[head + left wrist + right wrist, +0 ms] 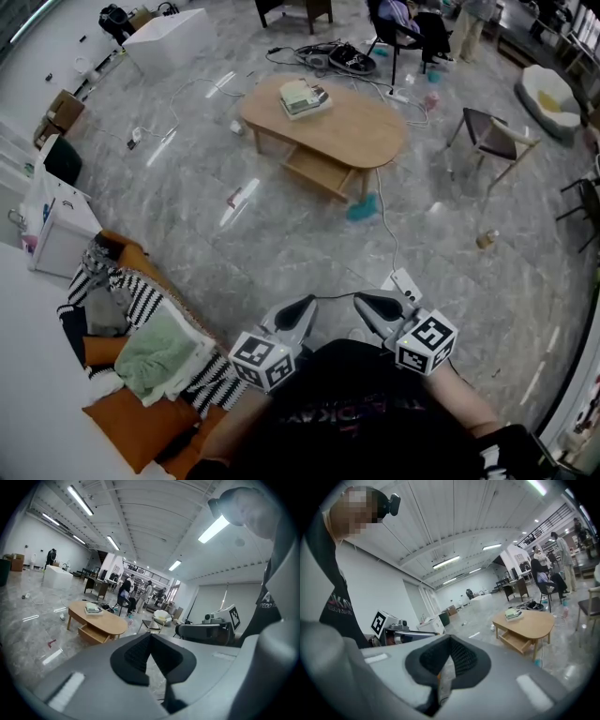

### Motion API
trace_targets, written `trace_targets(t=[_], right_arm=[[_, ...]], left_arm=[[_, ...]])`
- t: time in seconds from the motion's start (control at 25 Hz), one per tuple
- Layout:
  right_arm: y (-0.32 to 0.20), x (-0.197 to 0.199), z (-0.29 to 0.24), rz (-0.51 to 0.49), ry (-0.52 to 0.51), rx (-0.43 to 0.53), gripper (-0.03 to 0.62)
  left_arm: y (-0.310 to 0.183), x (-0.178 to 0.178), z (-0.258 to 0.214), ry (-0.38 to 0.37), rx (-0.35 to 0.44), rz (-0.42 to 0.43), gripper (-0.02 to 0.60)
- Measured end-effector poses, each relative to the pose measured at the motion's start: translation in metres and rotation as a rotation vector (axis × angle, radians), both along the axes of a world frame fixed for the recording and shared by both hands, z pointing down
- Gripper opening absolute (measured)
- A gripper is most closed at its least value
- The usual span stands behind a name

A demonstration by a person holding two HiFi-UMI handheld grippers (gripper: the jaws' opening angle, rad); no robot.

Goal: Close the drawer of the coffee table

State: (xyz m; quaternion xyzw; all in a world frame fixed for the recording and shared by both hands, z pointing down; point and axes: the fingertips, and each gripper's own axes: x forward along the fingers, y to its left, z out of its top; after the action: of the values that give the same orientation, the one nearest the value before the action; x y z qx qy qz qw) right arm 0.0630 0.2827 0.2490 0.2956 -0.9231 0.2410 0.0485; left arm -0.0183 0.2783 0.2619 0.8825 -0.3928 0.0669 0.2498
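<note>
The oval wooden coffee table [347, 127] stands far ahead on the marble floor. Its drawer [317, 172] is pulled out on the near side. Both gripper views show the same table [101, 619] [532, 623] with its open drawer [92, 634] [514, 642] at a distance. My left gripper [306, 304] and right gripper [362, 299] are held close to my body, side by side, far from the table. Each is shut with nothing between its pads, as seen in the left gripper view [150, 641] and the right gripper view [449, 645].
Books [304, 97] lie on the tabletop. A sofa [141, 375] piled with cushions and clothes is at the near left, beside a white box [58, 230]. A chair [494, 137] stands right of the table. A power strip [403, 281], cable and teal object [364, 207] lie on the floor between.
</note>
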Motion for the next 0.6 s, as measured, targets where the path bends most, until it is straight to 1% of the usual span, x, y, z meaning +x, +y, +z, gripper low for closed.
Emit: trace_targets(t=[0.12,0.28,0.6], right_arm=[[-0.003,0.007,0.002,0.013,0.015,0.014,-0.002],[-0.004,0.018,0.004,0.003,0.009,0.009,-0.002],[-0.003,0.05,0.007,-0.024,0.006,0.001,-0.002]], left_arm=[[-0.003,-0.002,-0.002,0.009,-0.004,-0.025,0.005],[-0.006,0.001,-0.004,-0.004,0.003,-0.062,0.005],[0.0,0.025,-0.002,-0.028,-0.004,-0.108,0.005]])
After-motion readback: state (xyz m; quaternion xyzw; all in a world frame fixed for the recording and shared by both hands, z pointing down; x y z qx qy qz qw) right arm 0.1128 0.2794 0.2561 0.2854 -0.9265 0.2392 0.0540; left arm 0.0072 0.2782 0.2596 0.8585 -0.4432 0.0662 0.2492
